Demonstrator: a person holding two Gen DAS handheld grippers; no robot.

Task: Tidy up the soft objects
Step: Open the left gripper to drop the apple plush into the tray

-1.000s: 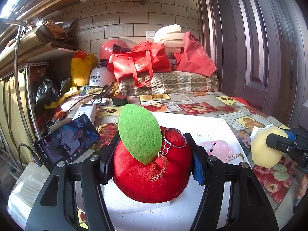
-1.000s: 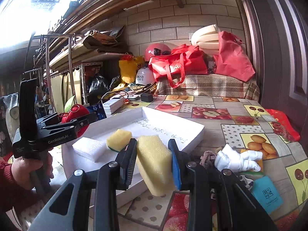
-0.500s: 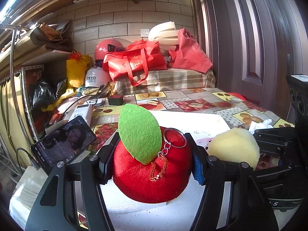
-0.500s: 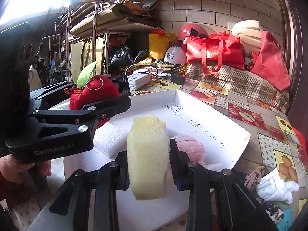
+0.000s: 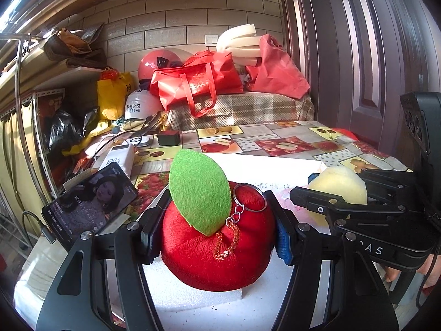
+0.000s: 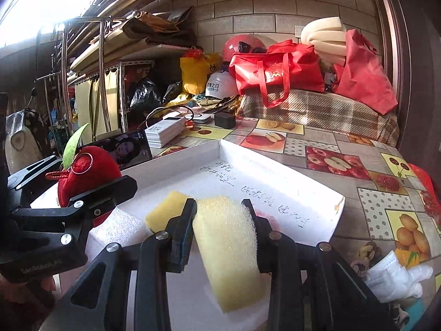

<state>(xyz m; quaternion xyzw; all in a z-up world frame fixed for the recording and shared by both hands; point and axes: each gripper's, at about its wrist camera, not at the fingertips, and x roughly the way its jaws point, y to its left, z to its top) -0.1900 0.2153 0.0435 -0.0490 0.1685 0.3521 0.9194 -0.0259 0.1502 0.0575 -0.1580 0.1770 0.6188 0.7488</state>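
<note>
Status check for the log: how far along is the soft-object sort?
Done: a white foam block, a small yellow sponge and something pink, partly hidden, already lie in the white tray. In hand: the left gripper holds the plush apple and the right gripper a yellow sponge, both over the tray. Left: the white plush and knotted rope on the table.

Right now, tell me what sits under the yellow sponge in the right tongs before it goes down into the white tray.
The right tongs hold the yellow sponge over the white tray. Below and left of it lie a smaller yellow sponge and a white foam block; something pink shows just to its right. The tray floor beyond looks bare.
</note>
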